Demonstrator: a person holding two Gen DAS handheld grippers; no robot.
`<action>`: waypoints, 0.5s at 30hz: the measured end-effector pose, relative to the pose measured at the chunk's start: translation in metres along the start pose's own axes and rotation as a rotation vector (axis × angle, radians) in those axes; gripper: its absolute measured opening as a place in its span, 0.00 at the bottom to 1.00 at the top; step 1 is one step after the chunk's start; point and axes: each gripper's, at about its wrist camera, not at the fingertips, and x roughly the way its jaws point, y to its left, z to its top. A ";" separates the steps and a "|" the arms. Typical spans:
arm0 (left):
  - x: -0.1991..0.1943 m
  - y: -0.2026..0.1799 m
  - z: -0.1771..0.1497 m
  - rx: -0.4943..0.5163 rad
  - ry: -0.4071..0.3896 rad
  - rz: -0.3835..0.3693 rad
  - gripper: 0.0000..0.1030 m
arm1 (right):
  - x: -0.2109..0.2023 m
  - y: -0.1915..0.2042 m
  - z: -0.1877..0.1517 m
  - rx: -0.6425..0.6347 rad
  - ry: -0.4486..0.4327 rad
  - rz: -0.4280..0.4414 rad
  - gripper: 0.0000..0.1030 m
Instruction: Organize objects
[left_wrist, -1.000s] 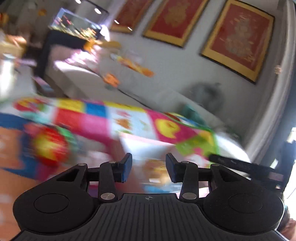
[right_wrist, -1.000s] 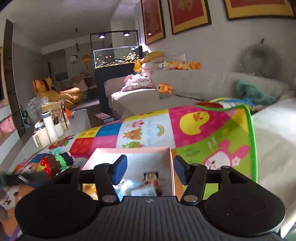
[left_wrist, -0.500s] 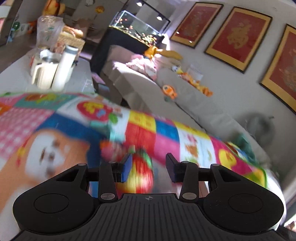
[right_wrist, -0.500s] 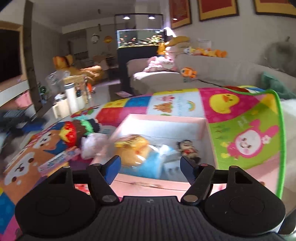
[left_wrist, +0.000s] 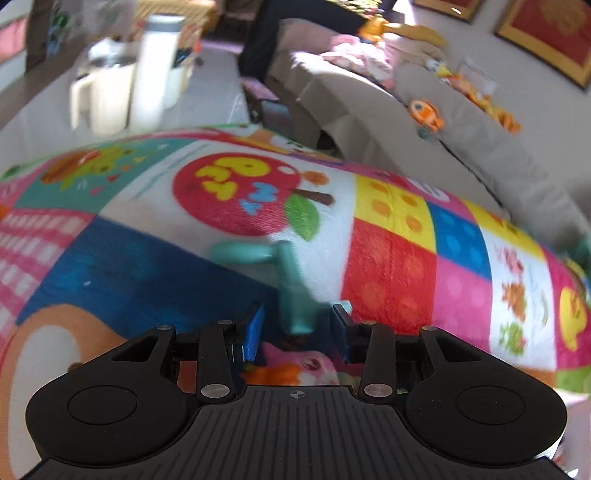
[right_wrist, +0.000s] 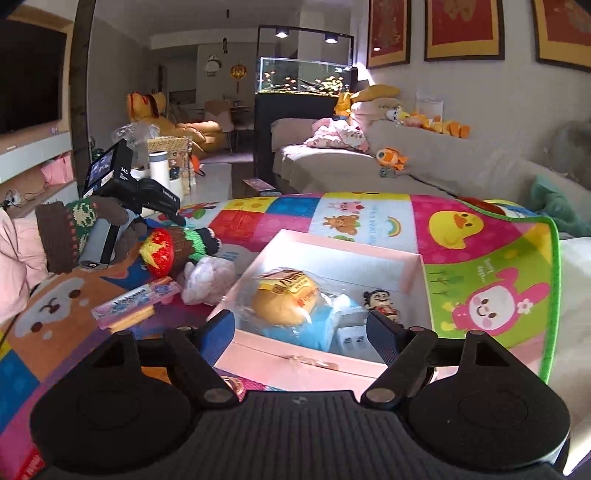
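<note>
In the left wrist view my left gripper (left_wrist: 295, 330) is open, low over the colourful play mat (left_wrist: 388, 240). A teal plastic toy (left_wrist: 291, 284) lies on the mat, its near end between my fingertips, not gripped. In the right wrist view my right gripper (right_wrist: 301, 332) is open and empty above the near wall of a pink box (right_wrist: 295, 363). The box holds a wrapped yellow bun toy (right_wrist: 286, 299), a blue item (right_wrist: 314, 328) and a small figurine (right_wrist: 382, 304). Left of the box lie a red and green knitted doll (right_wrist: 173, 251), a white fluffy toy (right_wrist: 207, 277) and a flat pink packet (right_wrist: 136, 301).
The left hand and its gripper (right_wrist: 122, 192) hover at the mat's left side in the right wrist view. White jugs and a bottle (left_wrist: 147, 74) stand on a low table beyond the mat. A grey sofa (right_wrist: 424, 166) with plush toys runs behind. The mat's green edge (right_wrist: 554, 295) is at the right.
My left gripper swung left from the box and dropped low over the teal toy. My right gripper pulled back from inside the box and its jaws spread wider.
</note>
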 end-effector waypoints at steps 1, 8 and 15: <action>-0.001 -0.005 -0.003 0.030 0.021 -0.007 0.38 | 0.005 -0.001 0.000 0.008 0.007 0.002 0.77; -0.042 -0.005 -0.048 0.075 0.180 -0.250 0.33 | 0.027 0.000 -0.007 0.058 0.036 0.047 0.77; -0.105 0.005 -0.100 0.152 0.213 -0.440 0.30 | 0.033 0.005 -0.015 0.072 0.041 0.064 0.77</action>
